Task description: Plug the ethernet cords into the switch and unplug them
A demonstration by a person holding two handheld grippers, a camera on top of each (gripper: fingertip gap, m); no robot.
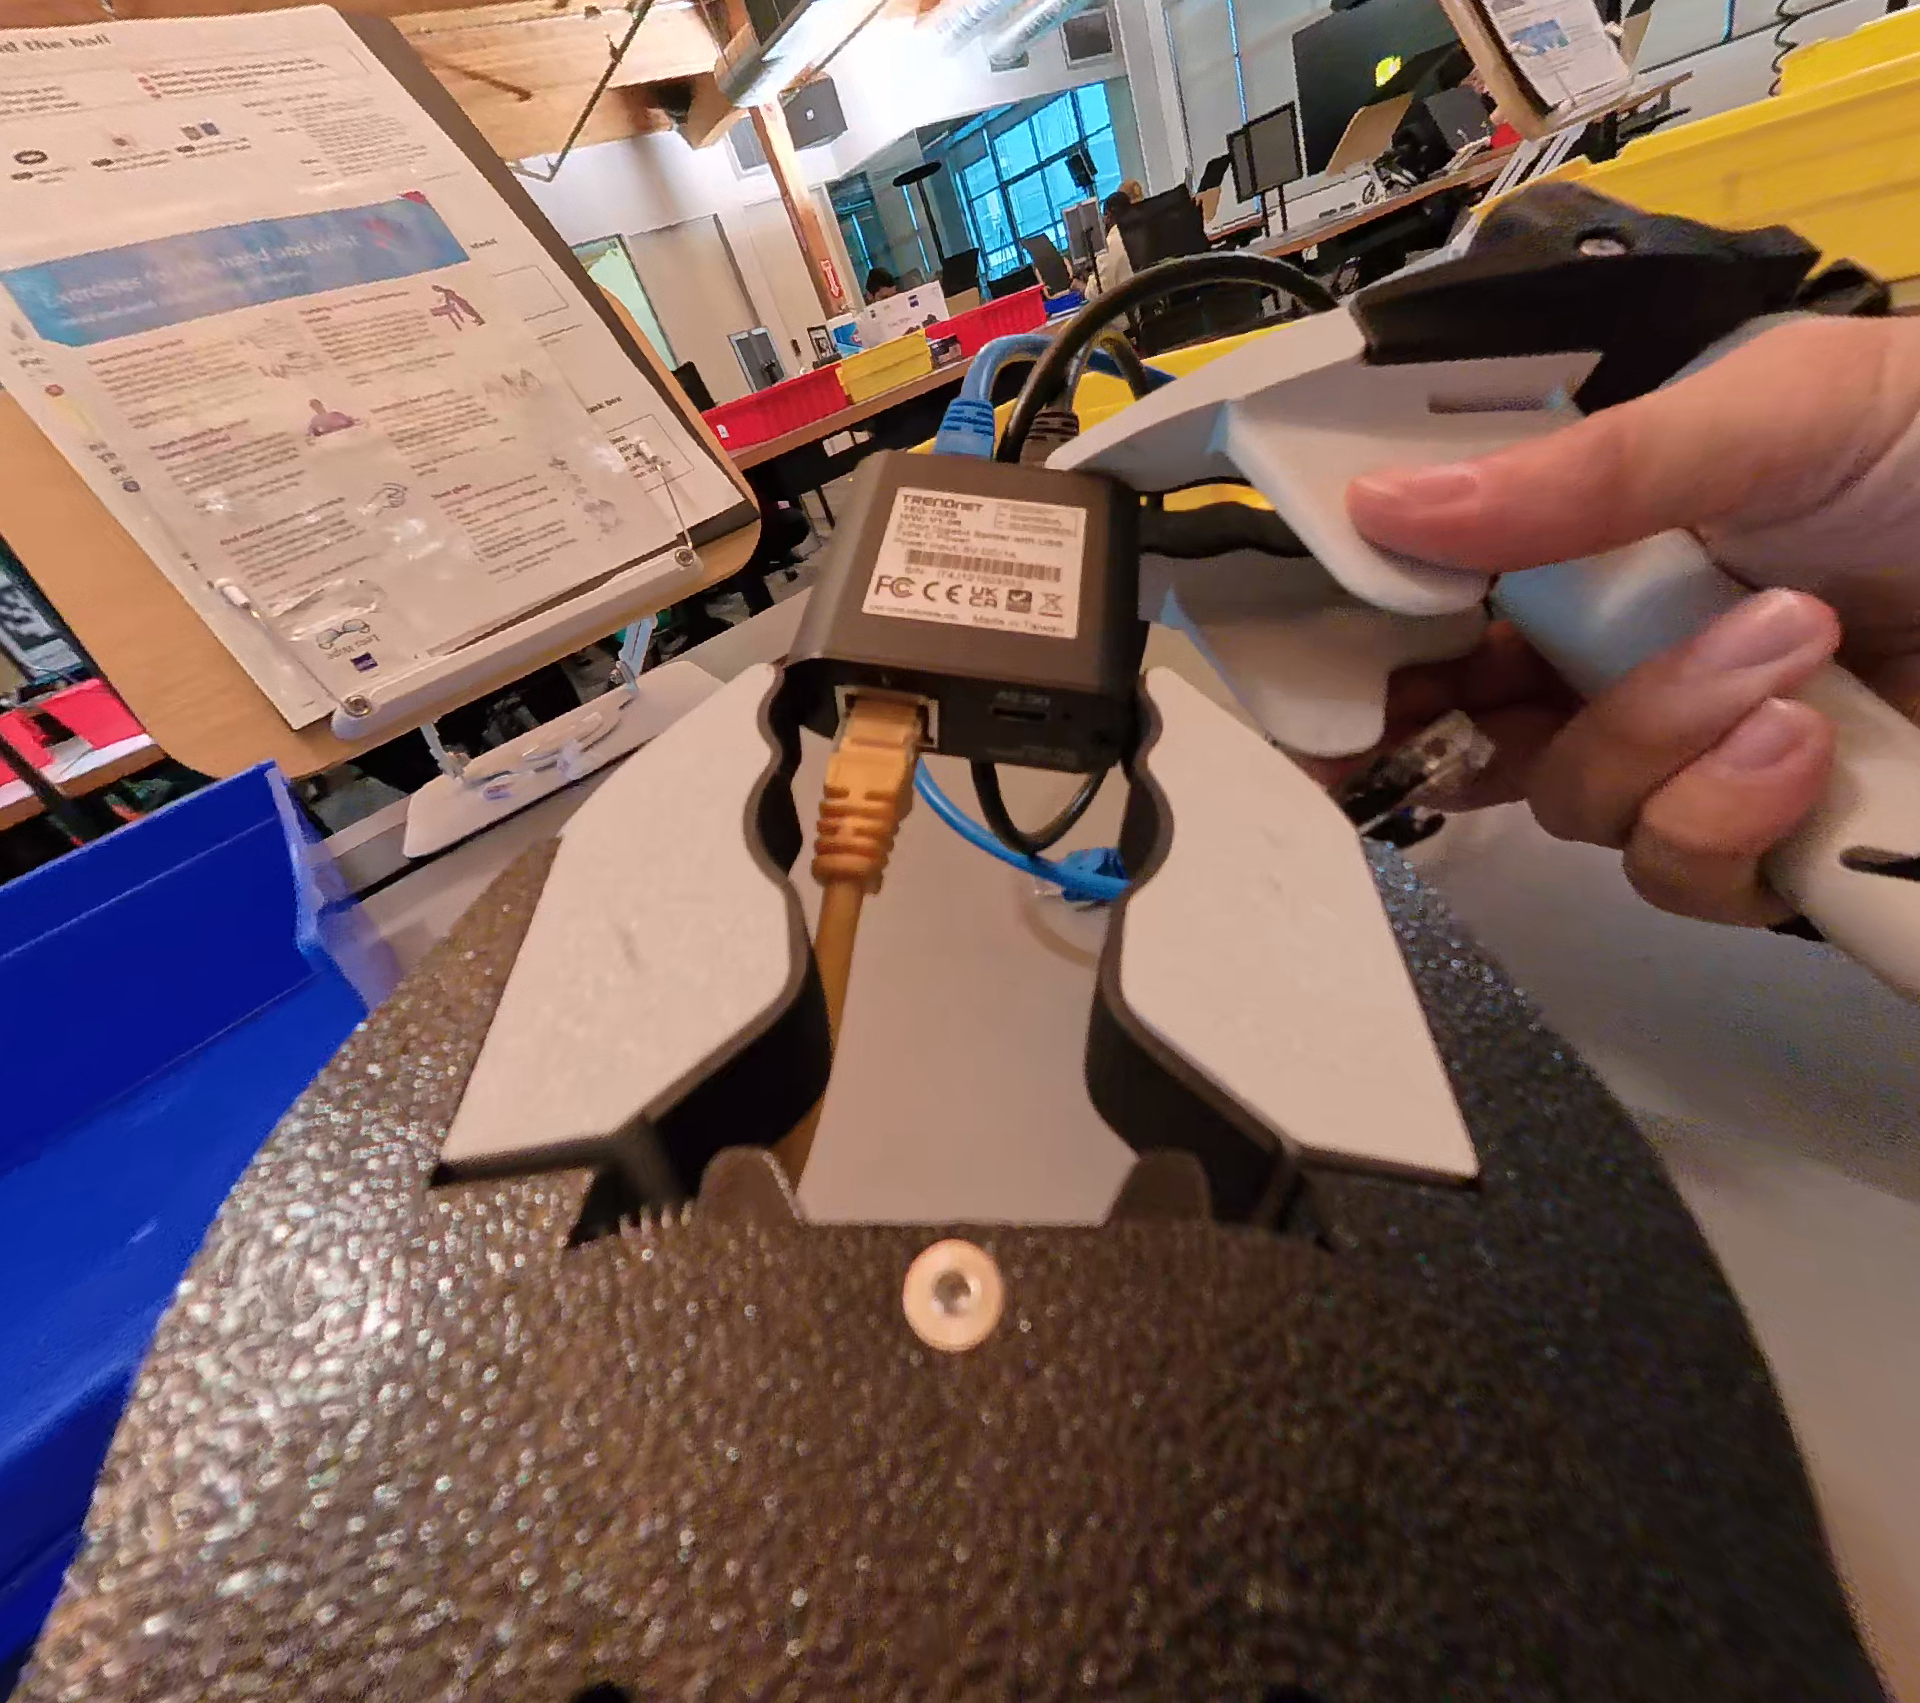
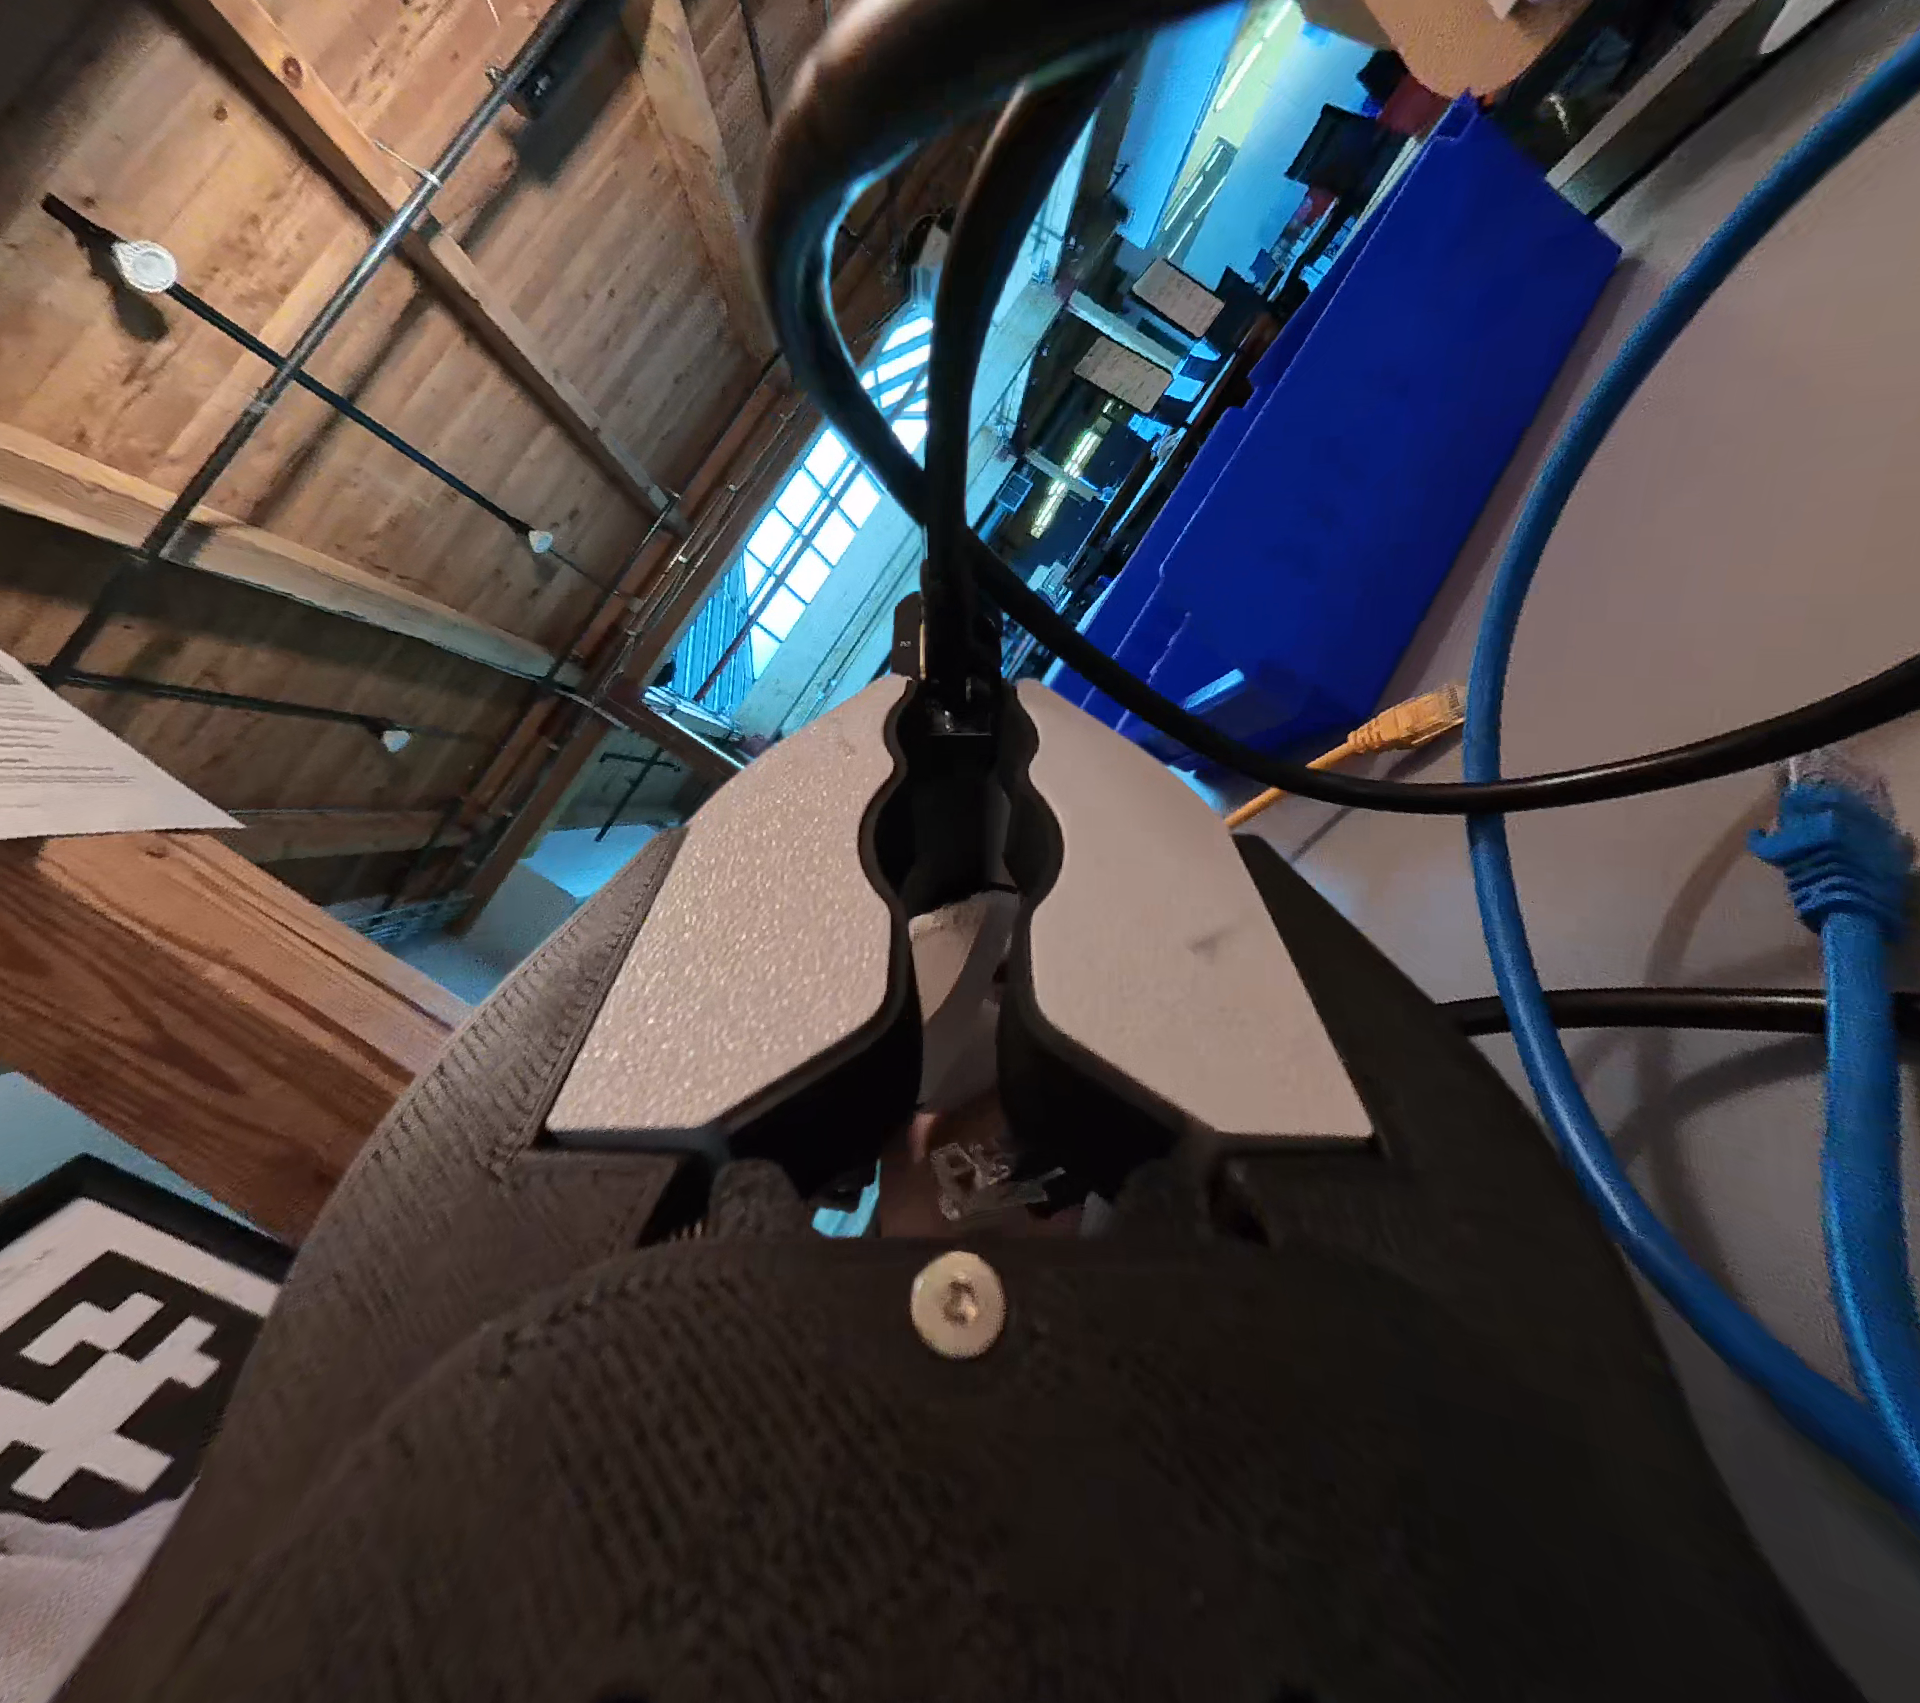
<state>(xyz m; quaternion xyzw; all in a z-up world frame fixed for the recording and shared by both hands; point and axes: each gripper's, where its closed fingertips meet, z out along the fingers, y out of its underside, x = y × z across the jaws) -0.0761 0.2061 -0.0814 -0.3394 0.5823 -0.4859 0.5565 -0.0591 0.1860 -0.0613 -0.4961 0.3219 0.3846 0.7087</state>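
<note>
The left gripper (image 1: 951, 723) clamped the black switch (image 1: 971, 588), yellow cord (image 1: 862, 806) seated. The right gripper (image 2: 956, 780) pinched the black cord (image 2: 951, 614); tugging might drag the switch loose.

Each gripper is built with a black, pebble-textured body, a silver screw set at its centre, and two pale grey jaws with wavy black inner edges; the right gripper (image 1: 1226, 510) is carried on a pale grey handle at the right of the frame
</note>
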